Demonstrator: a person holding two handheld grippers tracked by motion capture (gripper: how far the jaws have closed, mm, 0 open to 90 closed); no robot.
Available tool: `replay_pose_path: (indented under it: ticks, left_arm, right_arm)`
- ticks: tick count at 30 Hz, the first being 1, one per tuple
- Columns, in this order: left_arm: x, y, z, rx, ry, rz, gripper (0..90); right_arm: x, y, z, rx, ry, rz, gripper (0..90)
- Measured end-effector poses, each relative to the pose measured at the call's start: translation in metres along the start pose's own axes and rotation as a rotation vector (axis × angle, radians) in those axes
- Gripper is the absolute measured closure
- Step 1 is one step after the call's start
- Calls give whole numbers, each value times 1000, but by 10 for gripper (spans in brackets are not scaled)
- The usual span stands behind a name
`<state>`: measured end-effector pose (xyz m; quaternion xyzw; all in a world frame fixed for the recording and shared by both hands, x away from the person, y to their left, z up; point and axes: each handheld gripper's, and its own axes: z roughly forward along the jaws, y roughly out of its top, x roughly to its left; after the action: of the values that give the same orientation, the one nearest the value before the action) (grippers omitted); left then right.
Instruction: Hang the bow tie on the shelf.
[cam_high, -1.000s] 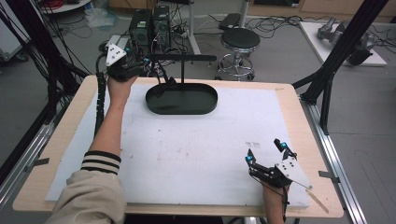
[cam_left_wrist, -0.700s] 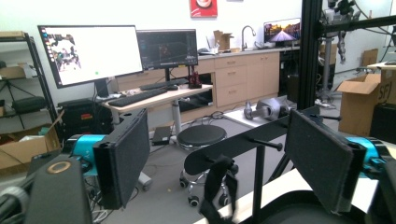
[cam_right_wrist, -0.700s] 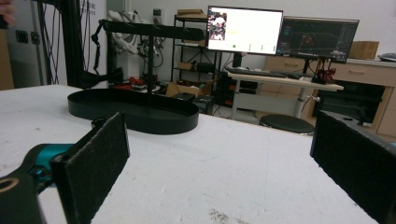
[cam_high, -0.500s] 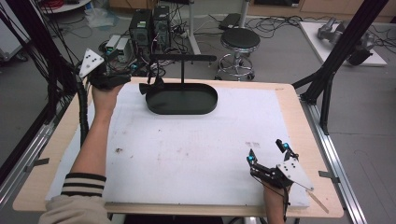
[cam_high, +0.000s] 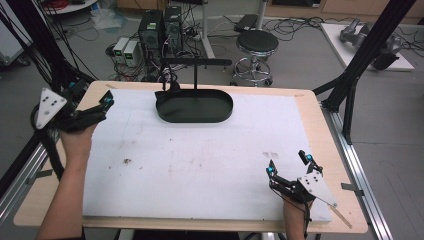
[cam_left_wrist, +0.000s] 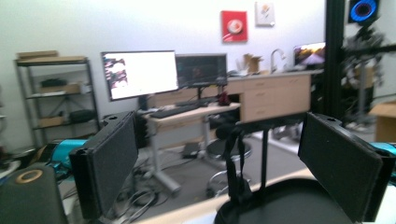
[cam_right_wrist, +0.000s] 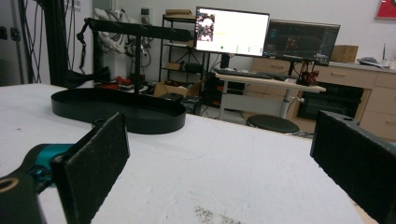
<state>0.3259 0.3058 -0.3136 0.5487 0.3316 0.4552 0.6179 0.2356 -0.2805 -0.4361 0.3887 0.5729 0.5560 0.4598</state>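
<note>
Black oval tray (cam_high: 195, 106) with a T-shaped stand at the far middle of the white-covered table (cam_high: 200, 165), left claw (cam_high: 102, 102) raised at the table's left edge, spread and empty, well left of the tray, right claw (cam_high: 289, 164) low near the right front corner, spread and empty

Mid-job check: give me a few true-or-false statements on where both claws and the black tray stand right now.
1. The left claw is open and holds nothing. True.
2. The black tray lies at the near edge of the table. False: it lies at the far edge.
3. The right claw grips the tray's rim. False: it is open over the white mat, far from the tray.
4. A T-shaped stand rises from the tray. True.
</note>
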Motion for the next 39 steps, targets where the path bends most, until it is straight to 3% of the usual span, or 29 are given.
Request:
replay_pose_path:
  ticks: [1, 2, 5, 8, 12, 15, 19, 22, 27, 29, 34, 39]
  left_arm:
    - [0, 0, 0, 0, 0, 0, 125]
    - [2, -2, -18, -2, 28, -13, 124]
    - [0, -9, -41, 2, 73, -21, 124]
    - [-6, -17, -62, 11, 120, 4, 125]
    - [-10, -26, -80, 15, 151, 10, 126]
    - [-13, -41, -98, 27, 182, -8, 126]
    - [-13, -52, -106, 41, 211, -6, 128]
    - [-11, -63, -108, 54, 200, -45, 128]
    - [-12, -74, -110, 79, 188, -34, 127]
    - [-10, -79, -113, 87, 189, -51, 127]
    - [-7, -81, -116, 91, 204, -63, 127]
    - [-7, -83, -116, 97, 206, -63, 126]
  right_arm:
    - [0, 0, -1, -1, -3, 0, 36]
    - [-1, 0, -1, -2, -7, 1, 36]
    - [-1, -1, -2, 1, -18, 3, 36]
    - [-2, -1, -3, -5, -25, 4, 36]
    - [-2, 0, -4, -9, -37, -7, 37]
    - [1, 0, -5, 3, -41, -33, 37]
    - [3, 0, -5, -18, -26, -50, 36]
    - [4, -1, -6, -11, -31, -46, 37]
    - [3, -3, -8, 4, -38, -41, 37]
    - [2, -3, -10, 0, -45, -33, 37]
    - [1, -3, -11, 1, -57, -20, 37]
    - [5, -3, -10, 3, -62, -54, 37]
